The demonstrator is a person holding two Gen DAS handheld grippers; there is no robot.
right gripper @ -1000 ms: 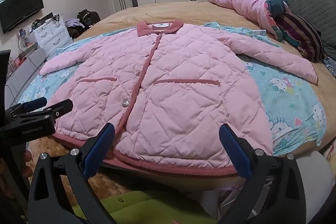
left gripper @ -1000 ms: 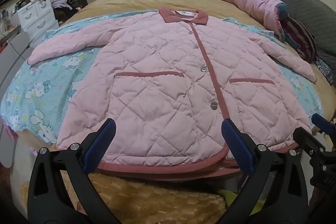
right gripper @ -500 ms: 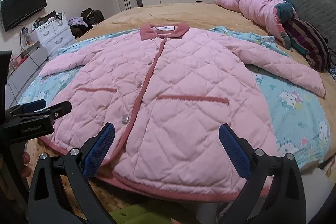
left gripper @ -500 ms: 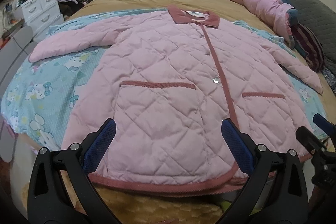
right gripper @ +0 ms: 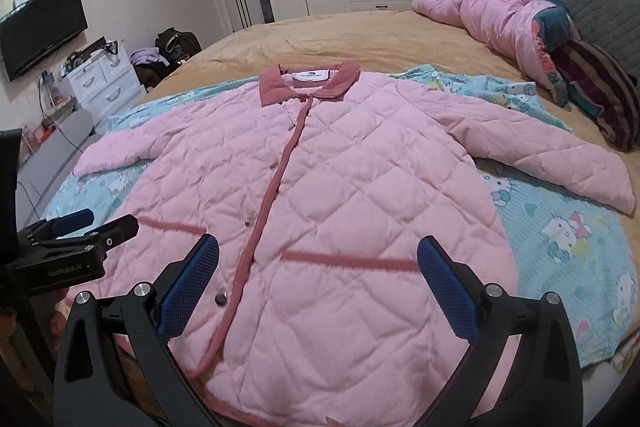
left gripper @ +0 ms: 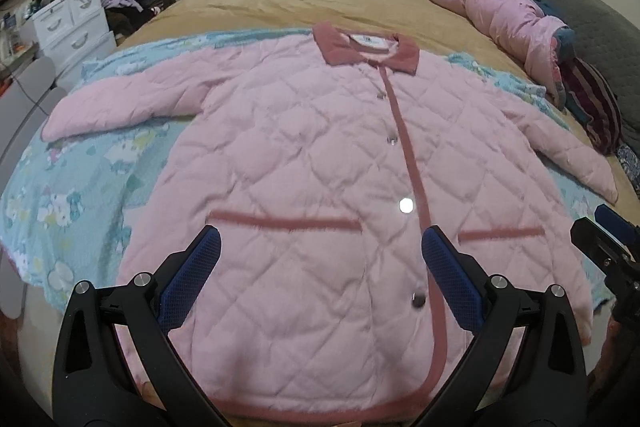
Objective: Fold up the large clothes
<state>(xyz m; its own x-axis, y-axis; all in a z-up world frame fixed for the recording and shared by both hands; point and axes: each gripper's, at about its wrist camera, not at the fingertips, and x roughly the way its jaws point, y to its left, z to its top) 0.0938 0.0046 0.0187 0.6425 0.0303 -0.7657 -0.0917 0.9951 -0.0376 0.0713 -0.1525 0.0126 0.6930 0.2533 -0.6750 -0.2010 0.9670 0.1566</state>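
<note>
Tan bedding covers one wide bed (right gripper: 360, 39), on which everything else is laid. One turquoise cartoon-print blanket (right gripper: 560, 227) is spread across the near part of the bed. On that blanket one pink quilted jacket (right gripper: 340, 187) is laid flat, front side up and buttoned. Its long axis runs from the near bed edge toward the far wardrobes, with the dark pink collar (right gripper: 308, 83) pointing away and the hem nearest the cameras. Two sleeves are stretched out sideways, one to each side. Two pocket trims are seen across the front. One heap of other pink clothes (right gripper: 508, 15) is piled at the far right of the bed, well apart from the jacket.

Two grippers are held low over the hem. The left gripper (left gripper: 320, 267) is spread wide, with nothing between its two blue pads. The right gripper (right gripper: 318, 273) is likewise spread wide and empty. Neither one is seen touching the jacket.
</note>
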